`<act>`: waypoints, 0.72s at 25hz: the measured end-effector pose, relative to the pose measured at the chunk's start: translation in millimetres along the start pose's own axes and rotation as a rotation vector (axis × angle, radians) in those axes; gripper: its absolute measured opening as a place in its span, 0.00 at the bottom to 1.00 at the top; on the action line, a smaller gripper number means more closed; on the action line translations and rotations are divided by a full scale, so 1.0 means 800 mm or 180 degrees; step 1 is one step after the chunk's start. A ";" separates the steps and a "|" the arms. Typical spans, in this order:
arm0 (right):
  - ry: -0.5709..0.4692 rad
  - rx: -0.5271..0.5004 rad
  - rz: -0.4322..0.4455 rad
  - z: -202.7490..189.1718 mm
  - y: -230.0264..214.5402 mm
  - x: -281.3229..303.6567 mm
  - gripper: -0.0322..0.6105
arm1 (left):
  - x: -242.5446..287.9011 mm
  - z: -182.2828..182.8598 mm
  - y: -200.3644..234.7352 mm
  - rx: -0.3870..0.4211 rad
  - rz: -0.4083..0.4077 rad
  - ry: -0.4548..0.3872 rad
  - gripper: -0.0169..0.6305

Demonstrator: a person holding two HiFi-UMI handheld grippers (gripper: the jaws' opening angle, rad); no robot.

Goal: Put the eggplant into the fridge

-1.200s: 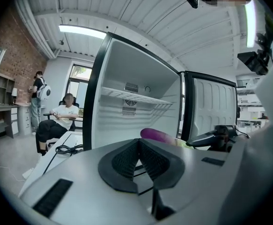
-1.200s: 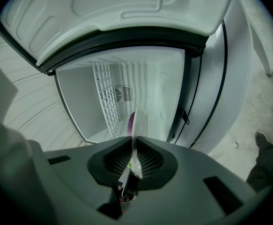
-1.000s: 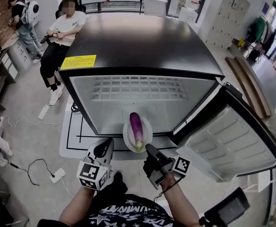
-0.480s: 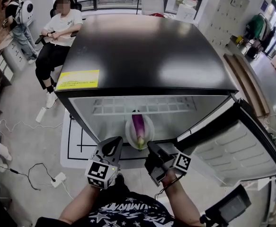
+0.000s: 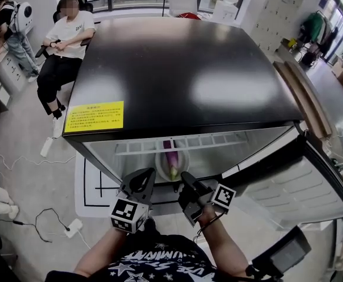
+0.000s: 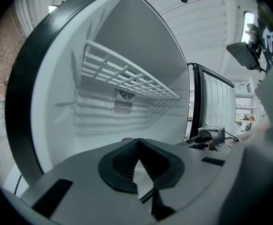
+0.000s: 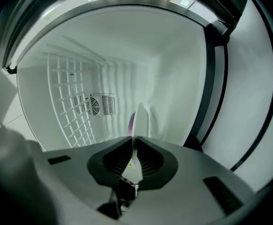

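Observation:
A purple eggplant lies on a white plate just inside the open fridge, under its wire shelf. My right gripper is at the plate's near rim and shut on it. In the right gripper view the plate stands edge-on between the jaws of the right gripper, with the eggplant showing purple beside it. My left gripper hangs left of the plate at the fridge opening. The left gripper is shut on nothing, and a sliver of purple shows just past it.
The fridge door stands open to the right. The wire shelf spans the upper cavity, with a fan vent on the back wall. A person sits on a chair beyond the fridge's left side. Cables and a power strip lie on the floor at left.
The plate with the eggplant has gone deeper into the fridge, under the top edge. Both grippers moved forward with it, and the head view shifted over the fridge top.

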State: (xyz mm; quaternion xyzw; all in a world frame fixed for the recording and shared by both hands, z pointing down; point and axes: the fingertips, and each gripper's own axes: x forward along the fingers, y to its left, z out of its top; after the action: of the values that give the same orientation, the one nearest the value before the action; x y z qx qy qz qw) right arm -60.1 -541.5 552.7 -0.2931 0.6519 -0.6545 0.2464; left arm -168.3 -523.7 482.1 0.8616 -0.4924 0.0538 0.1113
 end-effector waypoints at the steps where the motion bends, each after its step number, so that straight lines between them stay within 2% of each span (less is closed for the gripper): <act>1: -0.0009 -0.0007 -0.0022 0.001 -0.002 0.003 0.09 | 0.002 0.000 0.001 -0.0003 -0.0015 0.0002 0.04; 10: -0.0080 -0.0194 -0.0253 0.013 -0.018 0.024 0.09 | 0.015 -0.007 0.005 -0.0118 -0.0195 0.0069 0.04; 18: -0.0164 -0.0356 -0.0744 0.025 -0.051 0.019 0.09 | 0.022 -0.011 -0.001 -0.0060 -0.0233 0.0099 0.04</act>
State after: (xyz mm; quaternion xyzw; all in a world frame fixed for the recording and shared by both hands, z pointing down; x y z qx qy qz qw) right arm -54.2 -565.1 593.9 -0.3970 0.6422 -0.6337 0.1685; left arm -158.4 -535.9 494.4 0.8770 -0.4592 0.0586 0.1289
